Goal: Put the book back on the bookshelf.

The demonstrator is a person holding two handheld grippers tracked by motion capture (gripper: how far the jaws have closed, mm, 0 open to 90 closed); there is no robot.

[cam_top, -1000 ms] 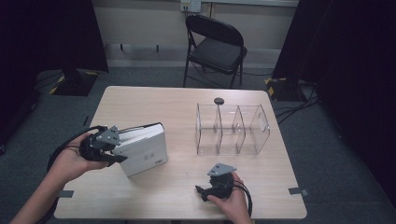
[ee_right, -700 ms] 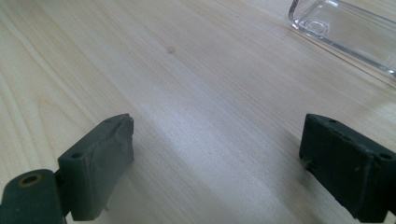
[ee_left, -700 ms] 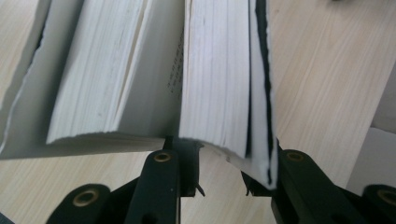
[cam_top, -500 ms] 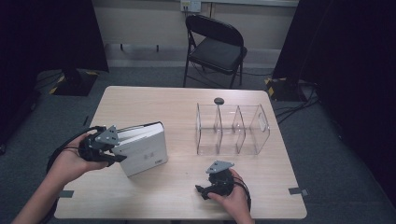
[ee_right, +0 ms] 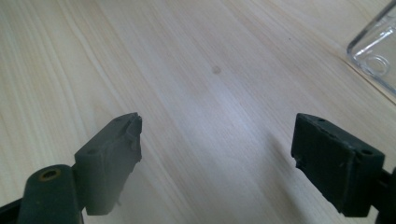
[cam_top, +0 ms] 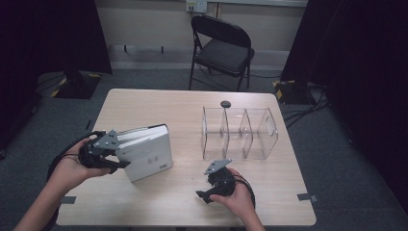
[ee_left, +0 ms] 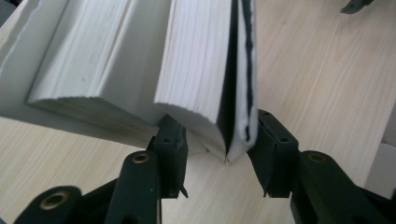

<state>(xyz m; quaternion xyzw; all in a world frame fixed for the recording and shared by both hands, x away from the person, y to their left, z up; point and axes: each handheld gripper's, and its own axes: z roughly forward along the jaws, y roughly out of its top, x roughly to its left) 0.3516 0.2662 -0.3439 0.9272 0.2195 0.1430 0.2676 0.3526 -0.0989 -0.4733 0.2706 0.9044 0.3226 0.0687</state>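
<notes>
Your left claw (ee_left: 219,154) jaws just opening, straddling white books (cam_top: 146,151) at bench (cam_top: 159,202) left, pads off. Right claw (ee_right: 217,154) wide, empty, near edge. Clear organizer (cam_top: 239,133) right, unfilled; loading remains.

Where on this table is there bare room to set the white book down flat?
Bare wood runs along the table far edge, behind the white book and left of the clear divider rack. Another patch lies between the book and the right gripper. It is crowded where the left gripper meets the book.
</notes>
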